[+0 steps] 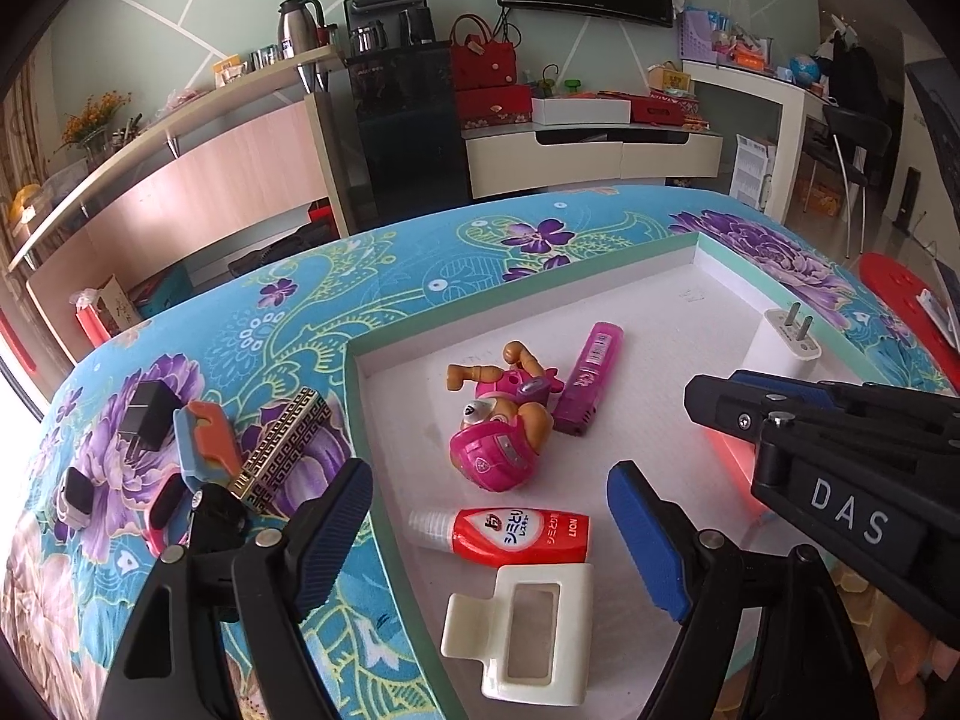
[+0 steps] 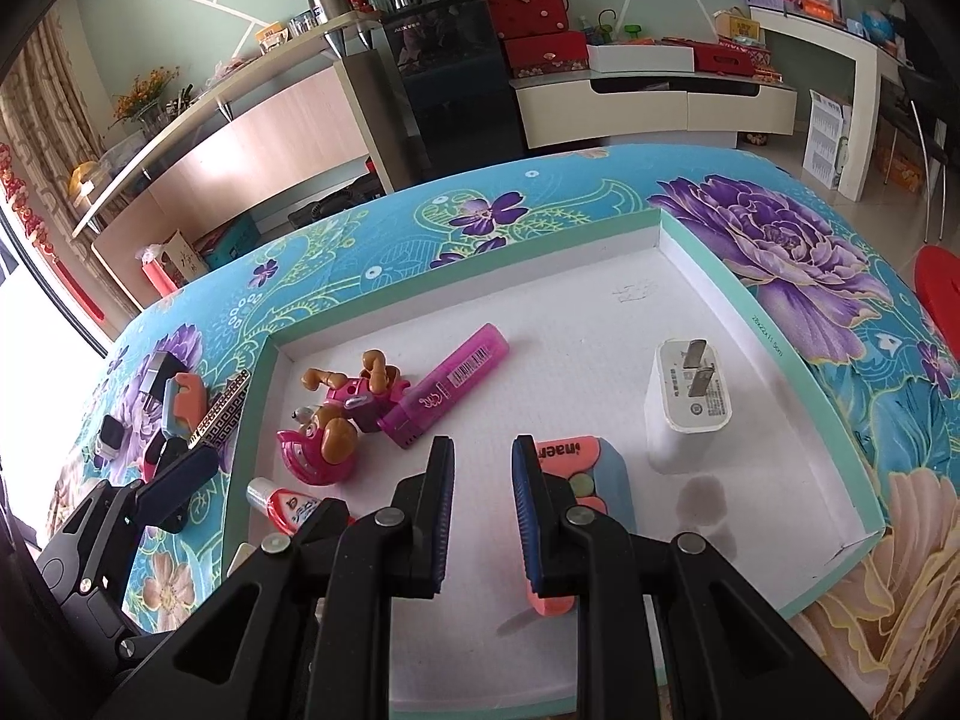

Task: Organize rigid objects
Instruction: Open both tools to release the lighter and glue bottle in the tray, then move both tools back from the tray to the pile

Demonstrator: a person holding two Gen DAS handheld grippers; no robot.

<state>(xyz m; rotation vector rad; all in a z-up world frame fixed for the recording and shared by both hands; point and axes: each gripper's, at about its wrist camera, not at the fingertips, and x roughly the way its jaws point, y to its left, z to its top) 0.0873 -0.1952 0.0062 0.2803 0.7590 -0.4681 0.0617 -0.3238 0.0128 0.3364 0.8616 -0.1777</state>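
Note:
A shallow white tray with a green rim (image 1: 360, 420) (image 2: 780, 324) lies on the flowered cloth. In it lie a pink pup toy (image 1: 501, 426) (image 2: 330, 426), a magenta lighter (image 1: 588, 378) (image 2: 447, 384), a red bottle (image 1: 516, 534) (image 2: 288, 507), a white clip (image 1: 522, 636), a white charger (image 1: 780, 345) (image 2: 687, 414) and a coral-and-blue item (image 2: 594, 480). My left gripper (image 1: 492, 546) is open above the bottle and clip. My right gripper (image 2: 480, 510) is open and empty, its right finger beside the coral item.
Left of the tray on the cloth lie a black charger (image 1: 147, 423), an orange-and-blue cutter (image 1: 201, 444), a patterned gold-black bar (image 1: 282, 450), a small watch-like item (image 1: 75, 495) and a pink-black item (image 1: 162, 510). A red stool (image 2: 939, 282) stands at the right.

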